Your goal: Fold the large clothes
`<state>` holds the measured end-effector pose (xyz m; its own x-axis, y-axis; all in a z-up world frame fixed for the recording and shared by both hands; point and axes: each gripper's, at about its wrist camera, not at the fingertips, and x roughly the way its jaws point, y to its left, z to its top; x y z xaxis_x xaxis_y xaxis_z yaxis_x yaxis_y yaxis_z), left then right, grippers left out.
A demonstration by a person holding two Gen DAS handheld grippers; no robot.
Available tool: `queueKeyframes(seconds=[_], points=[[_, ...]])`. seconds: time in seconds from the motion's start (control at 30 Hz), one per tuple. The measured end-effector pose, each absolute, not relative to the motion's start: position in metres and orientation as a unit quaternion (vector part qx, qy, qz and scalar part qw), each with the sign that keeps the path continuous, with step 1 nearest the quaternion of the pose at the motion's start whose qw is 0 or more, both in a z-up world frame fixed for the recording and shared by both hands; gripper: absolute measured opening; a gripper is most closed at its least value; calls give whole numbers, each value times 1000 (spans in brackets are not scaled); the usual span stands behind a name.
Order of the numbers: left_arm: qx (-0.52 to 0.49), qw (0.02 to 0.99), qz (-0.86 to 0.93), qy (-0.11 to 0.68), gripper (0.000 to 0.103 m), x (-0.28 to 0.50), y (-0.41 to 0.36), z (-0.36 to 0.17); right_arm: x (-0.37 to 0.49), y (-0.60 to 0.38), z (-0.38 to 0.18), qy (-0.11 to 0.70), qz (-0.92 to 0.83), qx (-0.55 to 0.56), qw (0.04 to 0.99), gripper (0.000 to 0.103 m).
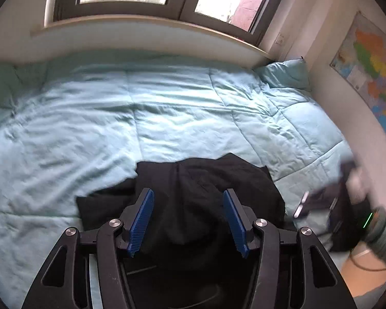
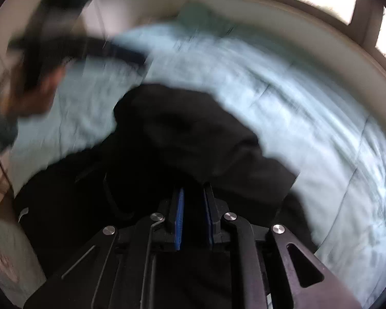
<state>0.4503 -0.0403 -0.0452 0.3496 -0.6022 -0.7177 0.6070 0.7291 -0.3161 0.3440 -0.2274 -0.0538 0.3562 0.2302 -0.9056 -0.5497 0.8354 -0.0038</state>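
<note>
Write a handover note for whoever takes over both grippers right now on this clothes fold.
Left gripper: open, nothing between its pads, hovering over the black garment.
Right gripper: jaws close together; blur hides whether cloth is pinched.
Garment: bunched in a heap at the near edge of the light blue comforter.
Done: partly gathered at most, no flat fold.
Left: spread it out, fold, square up.

My left gripper (image 1: 187, 219) hangs open over the black garment (image 1: 193, 180), low centre, on the pale-blue quilt (image 1: 167, 108).
</note>
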Motion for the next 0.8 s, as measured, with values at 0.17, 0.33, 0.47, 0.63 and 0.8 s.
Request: queueKeyframes(seconds=[0.17, 0.33, 0.47, 0.63, 0.8], points=[[24, 763, -325, 558, 57, 452, -71, -159, 316, -229, -141, 609, 215, -140, 751, 17], [9, 760, -310, 571, 57, 421, -66, -190, 309, -269, -124, 615, 173, -50, 768, 23], [-1, 764, -308, 567, 56, 420, -65, -177, 334, -300, -78, 574, 150, 22, 805, 31], [18, 777, -313, 546, 57, 421, -66, -151, 383, -321, -56, 542, 113, 105, 826, 86], [15, 788, -329, 520, 56, 418, -61, -122, 387, -348, -95, 567, 85, 246, 782, 86]])
